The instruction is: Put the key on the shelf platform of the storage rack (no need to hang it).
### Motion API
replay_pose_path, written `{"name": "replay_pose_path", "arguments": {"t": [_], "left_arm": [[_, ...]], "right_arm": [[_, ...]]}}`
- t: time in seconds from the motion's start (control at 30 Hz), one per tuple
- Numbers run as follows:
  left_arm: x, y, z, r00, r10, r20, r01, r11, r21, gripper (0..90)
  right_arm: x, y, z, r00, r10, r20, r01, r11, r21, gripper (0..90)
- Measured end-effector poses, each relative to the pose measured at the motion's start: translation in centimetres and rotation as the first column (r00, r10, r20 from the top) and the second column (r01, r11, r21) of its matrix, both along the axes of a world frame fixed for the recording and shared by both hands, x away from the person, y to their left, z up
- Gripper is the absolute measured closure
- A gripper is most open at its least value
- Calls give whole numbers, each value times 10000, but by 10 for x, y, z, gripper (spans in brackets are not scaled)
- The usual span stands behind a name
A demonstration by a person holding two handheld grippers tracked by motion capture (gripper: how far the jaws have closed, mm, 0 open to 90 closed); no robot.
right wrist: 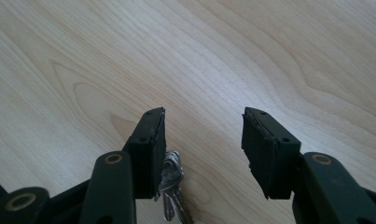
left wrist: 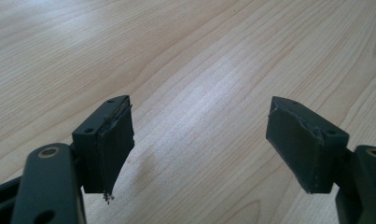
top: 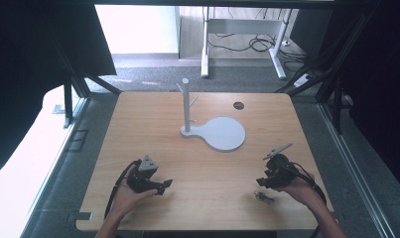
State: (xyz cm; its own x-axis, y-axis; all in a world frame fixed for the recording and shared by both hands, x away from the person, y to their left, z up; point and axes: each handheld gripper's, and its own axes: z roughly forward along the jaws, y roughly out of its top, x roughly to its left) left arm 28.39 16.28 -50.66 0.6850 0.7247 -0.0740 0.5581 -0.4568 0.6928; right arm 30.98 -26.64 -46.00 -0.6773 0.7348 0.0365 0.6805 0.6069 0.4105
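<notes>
Left gripper sits low over bare table, jaws spread wide, nothing between them. Mid-table, a white stand on its round base. Right gripper gapes too, keys lying just beside its left jaw; any lettering on them is too blurred to read.

High view overhead facing forward, both gripper views close above shared table
</notes>
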Motion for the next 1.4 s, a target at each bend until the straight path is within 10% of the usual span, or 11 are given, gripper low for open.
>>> {"name": "replay_pose_path", "arguments": {"t": [1.4], "left_arm": [[1, 3, -3, 9998, 187, -60, -186, 9997, 151, 231]], "right_arm": [[-5, 23, -34, 9813, 1133, -1555, -1311, 9853, -1092, 818]]}}
